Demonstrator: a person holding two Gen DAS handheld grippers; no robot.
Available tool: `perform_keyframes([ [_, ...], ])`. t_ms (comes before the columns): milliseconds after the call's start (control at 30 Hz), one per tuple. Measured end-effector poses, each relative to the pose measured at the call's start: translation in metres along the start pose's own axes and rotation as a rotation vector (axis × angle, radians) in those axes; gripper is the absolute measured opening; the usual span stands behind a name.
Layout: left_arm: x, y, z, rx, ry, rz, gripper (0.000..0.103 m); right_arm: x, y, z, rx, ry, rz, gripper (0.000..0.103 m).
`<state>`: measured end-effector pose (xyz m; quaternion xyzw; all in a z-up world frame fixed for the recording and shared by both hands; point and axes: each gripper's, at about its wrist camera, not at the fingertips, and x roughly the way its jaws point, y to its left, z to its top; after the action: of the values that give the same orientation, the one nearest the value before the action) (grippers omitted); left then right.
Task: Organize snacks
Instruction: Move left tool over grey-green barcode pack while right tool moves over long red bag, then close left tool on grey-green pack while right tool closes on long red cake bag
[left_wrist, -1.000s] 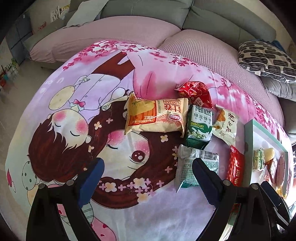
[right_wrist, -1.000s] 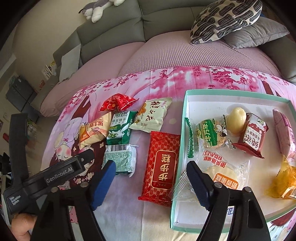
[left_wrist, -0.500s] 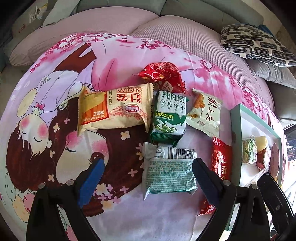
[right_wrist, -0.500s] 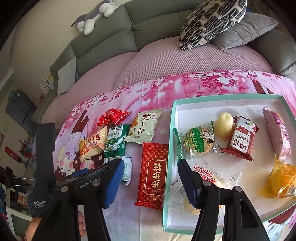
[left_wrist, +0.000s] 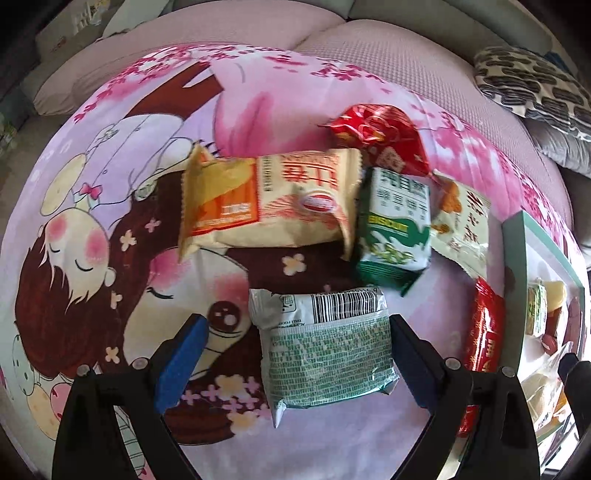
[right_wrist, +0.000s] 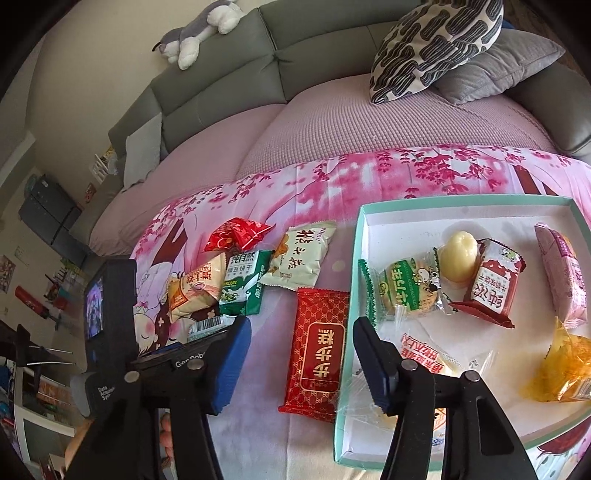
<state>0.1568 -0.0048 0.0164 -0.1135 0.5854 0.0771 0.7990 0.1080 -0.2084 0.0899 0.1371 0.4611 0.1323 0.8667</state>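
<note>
The left gripper (left_wrist: 291, 354) is hanging low over the pink cartoon blanket (left_wrist: 110, 184) with its jaws spread wide, straddling the green-and-white snack packet (left_wrist: 325, 350) lying barcode-up; the right pad looks to be just at the packet's edge, the left pad is well apart from it, and nothing is being gripped. The right gripper (right_wrist: 301, 363) is hovering with jaws equally wide and empty above the red packet (right_wrist: 319, 350), which is lying just outside the tray's 9 o'clock wall. The teal-rimmed tray (right_wrist: 360, 236) is holding a green biscuit pack (right_wrist: 404, 288), a pale yellow piece (right_wrist: 460, 256), a red-and-white pack (right_wrist: 493, 282), a pink pack (right_wrist: 563, 273), an orange wrapper (right_wrist: 563, 369) and a clear-wrapped bun (right_wrist: 424, 363). Compared with half a second ago, the left gripper is sitting closer over the green-and-white packet, now framed between its fingers, and the right gripper's view is showing the red packet nearer.
</note>
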Motion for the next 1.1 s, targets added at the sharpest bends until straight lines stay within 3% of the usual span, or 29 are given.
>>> perform_keyframes([
  [400,-0.002,0.036,0.003,-0.097,0.023,-0.031,0.096,0.043,0.036,-0.014,-0.168,0.12,-0.082,0.05],
  [767,-0.004,0.058,0.003,-0.123,0.029,-0.065,0.096,0.068,0.034,-0.022,-0.187,0.159,-0.196,0.051],
  [933,-0.004,0.059,0.002,-0.123,0.034,-0.07,0.096,0.07,0.032,-0.021,-0.171,0.155,-0.195,0.051],
  [1100,-0.005,0.059,0.002,-0.132,0.038,-0.086,0.096,0.072,0.033,-0.022,-0.136,0.174,-0.102,0.05],
])
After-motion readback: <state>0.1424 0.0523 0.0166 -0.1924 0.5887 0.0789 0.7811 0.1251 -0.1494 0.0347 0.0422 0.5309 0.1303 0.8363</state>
